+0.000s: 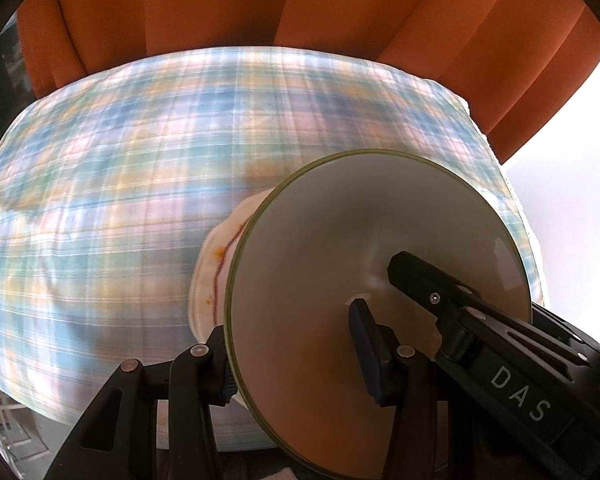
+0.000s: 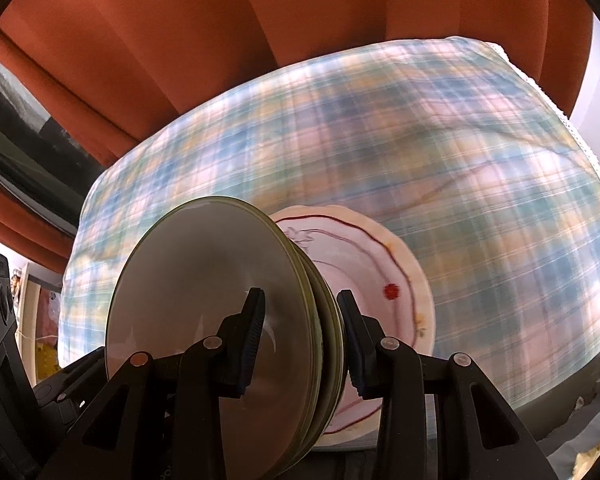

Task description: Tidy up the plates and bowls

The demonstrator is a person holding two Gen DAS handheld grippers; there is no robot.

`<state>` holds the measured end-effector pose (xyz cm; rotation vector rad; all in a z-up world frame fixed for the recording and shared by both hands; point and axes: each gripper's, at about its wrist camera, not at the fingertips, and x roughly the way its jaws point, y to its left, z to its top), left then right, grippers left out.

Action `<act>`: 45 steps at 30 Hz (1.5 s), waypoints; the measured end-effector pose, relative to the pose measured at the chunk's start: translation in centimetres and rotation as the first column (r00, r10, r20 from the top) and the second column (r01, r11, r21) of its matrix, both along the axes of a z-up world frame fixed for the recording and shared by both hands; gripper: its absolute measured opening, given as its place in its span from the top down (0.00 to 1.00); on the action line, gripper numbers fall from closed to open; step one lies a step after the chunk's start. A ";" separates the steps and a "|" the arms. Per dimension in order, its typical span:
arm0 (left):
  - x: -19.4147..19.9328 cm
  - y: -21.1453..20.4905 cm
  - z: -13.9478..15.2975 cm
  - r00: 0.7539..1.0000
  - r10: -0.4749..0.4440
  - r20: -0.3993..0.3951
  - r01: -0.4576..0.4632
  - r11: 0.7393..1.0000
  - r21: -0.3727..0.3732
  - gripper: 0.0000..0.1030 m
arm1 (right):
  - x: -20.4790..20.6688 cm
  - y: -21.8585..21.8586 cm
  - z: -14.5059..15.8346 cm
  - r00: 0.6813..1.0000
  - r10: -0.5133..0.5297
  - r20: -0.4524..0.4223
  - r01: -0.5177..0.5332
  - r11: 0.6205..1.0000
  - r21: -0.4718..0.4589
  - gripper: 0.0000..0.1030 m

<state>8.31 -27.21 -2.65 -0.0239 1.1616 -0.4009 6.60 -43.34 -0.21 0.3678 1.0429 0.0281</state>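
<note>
Gripping the plate stack (image 2: 204, 320) from opposite rims, both claws – left claw (image 1: 296, 348), right claw (image 2: 300, 340) – clamp it w/ the floral plate (image 2: 384, 276), above the plaid surface (image 1: 120, 200). Glazed ceramic: stiff, heavy, slippery, fragile – hold rims firmly.

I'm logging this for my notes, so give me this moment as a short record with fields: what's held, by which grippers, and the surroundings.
held: stack of green-rimmed plates with a floral plate at one end
right gripper: fingers clamped across the stack
left gripper: fingers clamped on the same stack
stack pose: on edge, off the table
surface: plaid tablecloth
backdrop: orange curtain
image: motion-blurred
</note>
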 end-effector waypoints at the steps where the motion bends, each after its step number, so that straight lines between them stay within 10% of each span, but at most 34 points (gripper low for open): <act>1: -0.1 -0.2 -0.1 1.000 0.002 -0.003 -0.002 1.000 -0.002 0.54 | 0.0 -0.2 -0.1 1.000 0.001 -0.004 -0.001 1.000 -0.004 0.60; 20: 1.1 -0.9 -1.9 0.994 0.092 -0.061 -0.090 0.996 0.026 0.52 | 2.7 -0.4 -2.2 0.991 0.099 -0.085 -0.102 0.995 -0.022 0.60; 45: -0.4 -2.3 -1.0 0.999 -0.015 0.037 0.011 0.995 0.098 0.39 | 0.5 -1.1 -2.3 0.999 0.030 -0.042 -0.029 0.999 0.013 0.50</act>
